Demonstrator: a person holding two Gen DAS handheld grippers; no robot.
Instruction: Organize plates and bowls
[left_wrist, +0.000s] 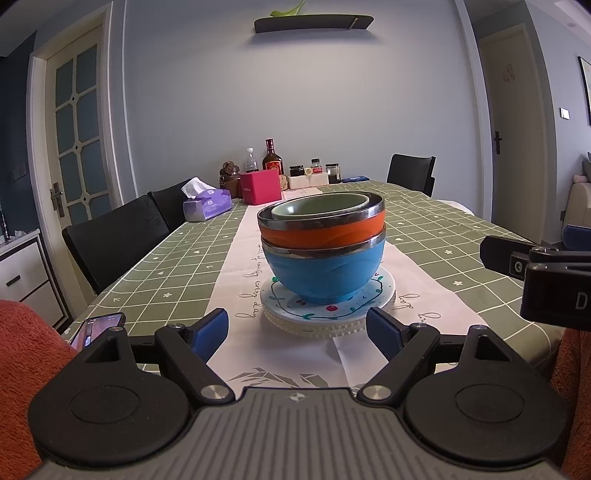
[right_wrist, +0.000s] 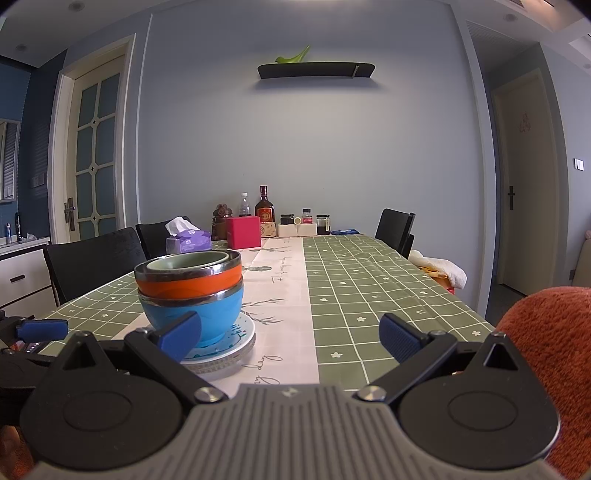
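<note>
Bowl stack: green bowl (left_wrist: 320, 205) nesting inside orange bowl (left_wrist: 322, 229), that one nesting inside blue bowl (left_wrist: 323, 271), all sitting on a small pile of patterned plates (left_wrist: 328, 312) at the near end of the table runner (left_wrist: 240, 280). Nesting presumably saving space and keeping the load centred over the plates; orange rim tilting slightly, so seating probably not quite flush.

Left gripper (left_wrist: 297, 332) hovering just near of the plates, jaws spread wide either side of the pile, touching nothing, holding nothing. Spacing suggesting readiness to grasp the plate edge or simply a parked position; cannot tell which.

Right gripper (right_wrist: 290, 338) hanging to the right of the stack, jaws likewise spread and empty; left blue pad (right_wrist: 181, 334) overlapping the blue bowl in this view, contact not confirmable.

Judging task nearly finished. Tissue pack (left_wrist: 207, 205), pink box (left_wrist: 260, 186) and bottles standing well apart at the far end.
</note>
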